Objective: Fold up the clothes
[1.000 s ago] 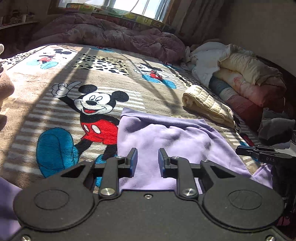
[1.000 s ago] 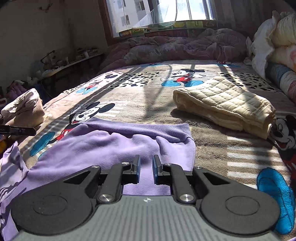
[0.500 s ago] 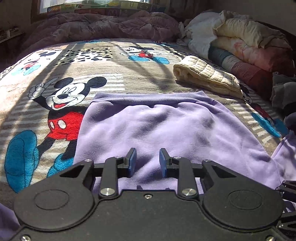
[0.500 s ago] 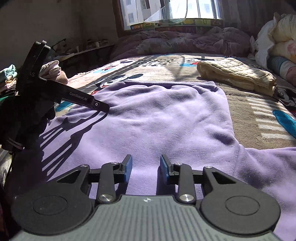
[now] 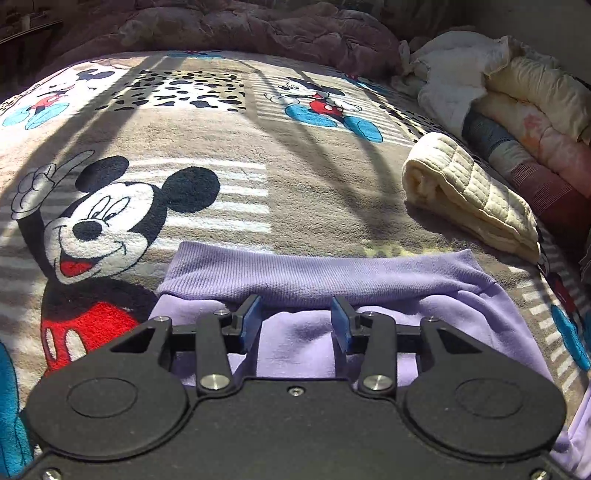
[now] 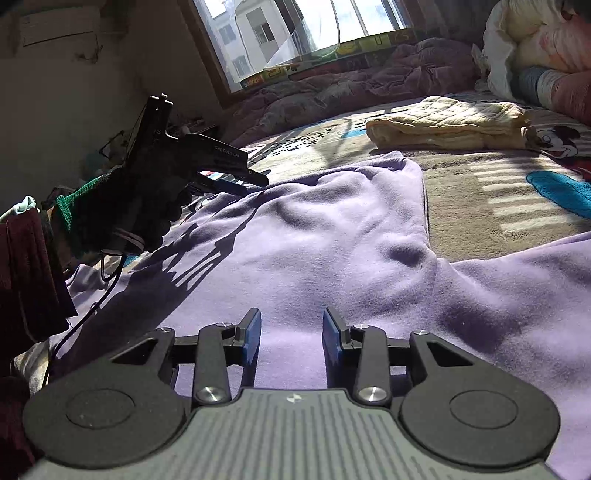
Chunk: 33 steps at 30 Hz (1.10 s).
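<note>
Bed cover (image 5: 303,192): printed cartoon-mouse blanket, carries everything; sun stripes and long shadows across it.
Purple quilt (image 5: 258,26): bunched along the far edge, under the window (image 6: 314,33); the window shows in the right wrist view only.
Bedding stack (image 5: 524,110): white, cream, pink and dark rolls piled at the right side of the bed.
Lilac sweatshirt (image 6: 332,240): lies spread on the cover, wrinkled. The right wrist view takes in its broad body and a part running off to the right; the left wrist view shows only its ribbed hem band (image 5: 332,273) and a strip of fleece behind that.
Cream quilted cloth (image 5: 469,192): folded, well apart from the sweatshirt, beyond it toward the stack.
Gloved hand (image 6: 122,210): dark glove, green cuff, holding the left tool; right wrist view only.
Left gripper (image 5: 295,321): jaws parted, having just been widening; fleece in the gap just short of the hem band, pads not pressing it.
Right gripper (image 6: 291,336): jaws parted, likewise just been widening; low over the sweatshirt's near part, fabric under the gap, nothing pinched.
</note>
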{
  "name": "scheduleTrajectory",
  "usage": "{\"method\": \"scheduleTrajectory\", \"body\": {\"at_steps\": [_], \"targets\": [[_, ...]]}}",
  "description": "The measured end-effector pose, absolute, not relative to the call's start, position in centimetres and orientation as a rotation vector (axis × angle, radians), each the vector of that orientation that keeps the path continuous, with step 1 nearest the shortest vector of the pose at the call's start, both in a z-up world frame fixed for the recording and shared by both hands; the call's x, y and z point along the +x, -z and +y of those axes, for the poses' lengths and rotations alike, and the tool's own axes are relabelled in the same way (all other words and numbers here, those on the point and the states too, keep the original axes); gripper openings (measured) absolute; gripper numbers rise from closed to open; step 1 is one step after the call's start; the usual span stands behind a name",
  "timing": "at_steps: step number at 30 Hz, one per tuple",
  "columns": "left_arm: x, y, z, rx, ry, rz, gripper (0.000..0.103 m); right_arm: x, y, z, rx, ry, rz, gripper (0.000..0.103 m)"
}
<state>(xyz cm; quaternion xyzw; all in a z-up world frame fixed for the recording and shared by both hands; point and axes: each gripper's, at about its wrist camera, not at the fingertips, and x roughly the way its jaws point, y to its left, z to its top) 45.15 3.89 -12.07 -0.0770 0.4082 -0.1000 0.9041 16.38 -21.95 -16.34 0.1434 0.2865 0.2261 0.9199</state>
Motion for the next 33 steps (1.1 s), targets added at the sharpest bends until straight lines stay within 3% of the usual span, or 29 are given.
{"method": "scheduleTrajectory", "body": {"at_steps": [2, 4, 5, 6, 8, 19, 25, 30, 33], "targets": [[46.3, 11.9, 5.6, -0.223, 0.179, 0.832, 0.030, 16.3, 16.3, -22.1, 0.305, -0.479, 0.585, 0.040], [46.3, 10.9, 6.8, -0.284, 0.158, 0.788, 0.036, 16.1, 16.3, -22.0, 0.296, -0.491, 0.585, 0.042], [46.2, 10.6, 6.9, -0.288, 0.160, 0.766, 0.052, 16.0, 16.2, -21.9, 0.291, -0.492, 0.582, 0.043], [46.3, 10.8, 6.8, -0.269, 0.146, 0.777, 0.061, 16.0, 16.2, -21.9, 0.286, -0.500, 0.577, 0.045], [45.6, 10.7, 5.9, -0.191, 0.125, 0.774, 0.053, 15.7, 16.0, -21.9, 0.280, -0.514, 0.566, 0.047], [26.3, 7.9, 1.3, -0.065, 0.287, 0.660, 0.054, 10.4, 12.0, -22.4, 0.124, -0.554, 0.468, 0.047], [15.8, 9.5, 0.4, 0.010, 0.294, 0.643, 0.054, 6.9, 12.5, -26.3, 0.212, -0.319, 0.459, 0.046], [10.5, 12.2, -1.3, 0.074, 0.273, 0.622, 0.057, 4.6, 12.4, -23.0, 0.019, -0.369, 0.411, 0.040], [8.9, 15.2, -2.3, 0.139, 0.263, 0.655, 0.059, 4.8, 15.1, -20.2, -0.110, -0.324, 0.583, 0.041]]}}
